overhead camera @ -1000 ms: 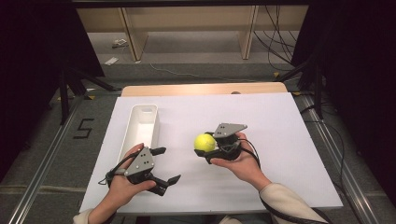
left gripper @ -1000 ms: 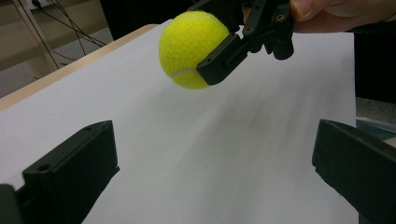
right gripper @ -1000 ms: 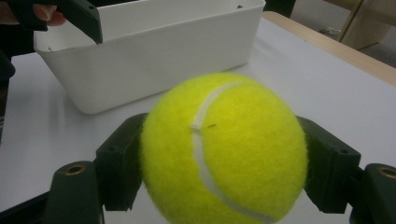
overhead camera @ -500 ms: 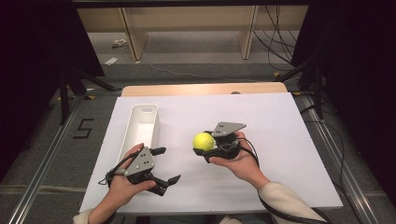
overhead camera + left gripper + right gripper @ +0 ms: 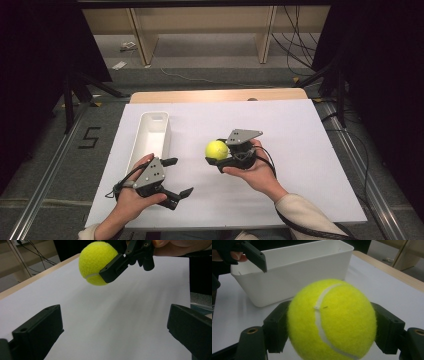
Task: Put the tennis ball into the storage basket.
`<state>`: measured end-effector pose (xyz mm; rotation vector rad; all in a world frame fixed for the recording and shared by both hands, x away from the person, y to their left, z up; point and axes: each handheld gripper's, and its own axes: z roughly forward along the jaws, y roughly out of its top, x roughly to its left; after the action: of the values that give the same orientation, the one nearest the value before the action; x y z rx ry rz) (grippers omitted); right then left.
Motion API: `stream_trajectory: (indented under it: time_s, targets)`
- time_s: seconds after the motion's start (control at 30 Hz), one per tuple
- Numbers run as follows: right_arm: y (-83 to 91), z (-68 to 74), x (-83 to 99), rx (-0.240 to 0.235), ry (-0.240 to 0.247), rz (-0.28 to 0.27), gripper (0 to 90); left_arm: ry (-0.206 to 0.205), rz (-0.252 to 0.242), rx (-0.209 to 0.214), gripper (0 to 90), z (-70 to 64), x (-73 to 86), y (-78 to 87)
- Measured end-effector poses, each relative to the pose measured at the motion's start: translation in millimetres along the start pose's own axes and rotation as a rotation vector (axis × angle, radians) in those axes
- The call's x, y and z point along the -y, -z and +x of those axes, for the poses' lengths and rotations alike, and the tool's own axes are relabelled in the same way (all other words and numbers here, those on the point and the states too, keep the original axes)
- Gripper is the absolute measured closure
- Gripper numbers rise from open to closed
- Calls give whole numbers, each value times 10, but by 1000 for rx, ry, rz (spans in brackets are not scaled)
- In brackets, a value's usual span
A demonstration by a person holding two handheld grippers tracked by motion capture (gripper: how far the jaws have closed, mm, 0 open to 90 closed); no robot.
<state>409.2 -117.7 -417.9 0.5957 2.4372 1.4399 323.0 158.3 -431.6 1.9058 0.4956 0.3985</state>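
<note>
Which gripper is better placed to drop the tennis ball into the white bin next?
Right. The right gripper is already shut on the tennis ball, held off the table beside the white bin. The left gripper is open and holds nothing.

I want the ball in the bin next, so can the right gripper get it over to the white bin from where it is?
Probably yes: the right gripper holds the tennis ball off the table, and bare white surface lies between it and the open-topped white bin.

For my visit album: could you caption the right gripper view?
Right gripper clamps a yellow tennis ball above the white table, white bin behind.
</note>
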Motion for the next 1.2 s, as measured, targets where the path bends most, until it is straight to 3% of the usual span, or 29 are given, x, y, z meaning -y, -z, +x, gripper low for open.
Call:
stream_trajectory:
  time_s: [1.2]
  targets:
    - [-65,6,-92,-9,-2,-17,265,-1,0,1,0,-1,-2,3]
